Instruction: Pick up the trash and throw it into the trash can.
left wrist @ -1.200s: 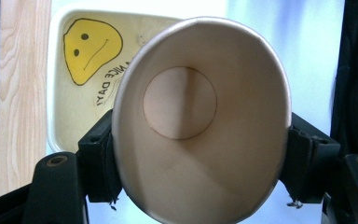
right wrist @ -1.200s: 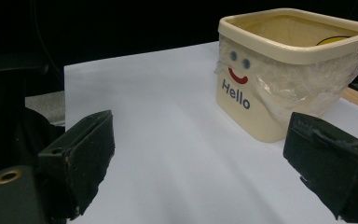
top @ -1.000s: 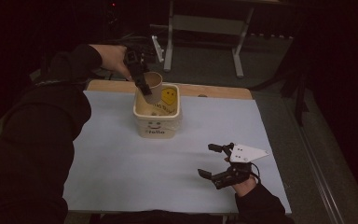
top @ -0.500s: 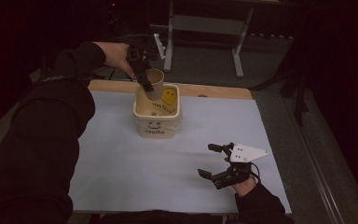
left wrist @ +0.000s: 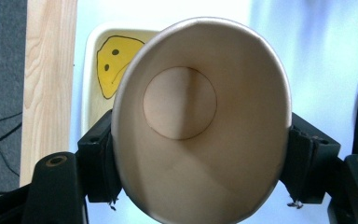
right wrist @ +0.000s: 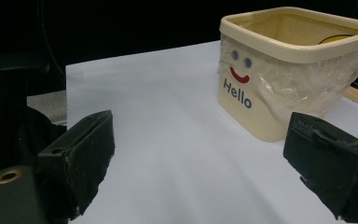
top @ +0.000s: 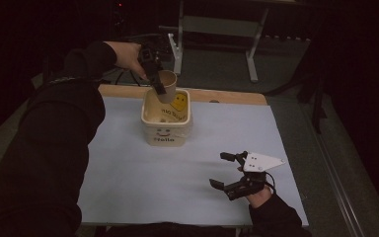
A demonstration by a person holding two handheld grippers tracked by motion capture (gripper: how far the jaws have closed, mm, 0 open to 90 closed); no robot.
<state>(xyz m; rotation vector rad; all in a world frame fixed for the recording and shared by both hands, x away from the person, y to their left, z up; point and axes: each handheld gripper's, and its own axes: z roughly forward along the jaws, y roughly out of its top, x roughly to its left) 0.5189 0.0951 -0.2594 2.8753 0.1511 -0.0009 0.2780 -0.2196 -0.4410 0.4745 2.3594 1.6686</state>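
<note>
My left gripper (top: 157, 85) is shut on a brown paper cup (top: 167, 85), held tilted above the far rim of a cream bin (top: 166, 129). In the left gripper view the cup (left wrist: 200, 121) faces the camera mouth-first, empty, squeezed between both pads, with the bin's yellow smiley (left wrist: 109, 65) behind it. The bin (right wrist: 289, 70) carries a "Hello" face on its front. My right gripper (top: 231, 170) stands open near the table's front right, low over the white sheet, nothing between its pads (right wrist: 86, 156).
A white sheet (top: 128, 177) covers most of the table, with a wooden strip (top: 227, 96) along the far edge. A metal stand (top: 217, 29) rises on the floor behind the table. The surroundings are dark.
The left gripper has lifted the cup up and out of the bin, a little away from the person. The right gripper has stayed put.
</note>
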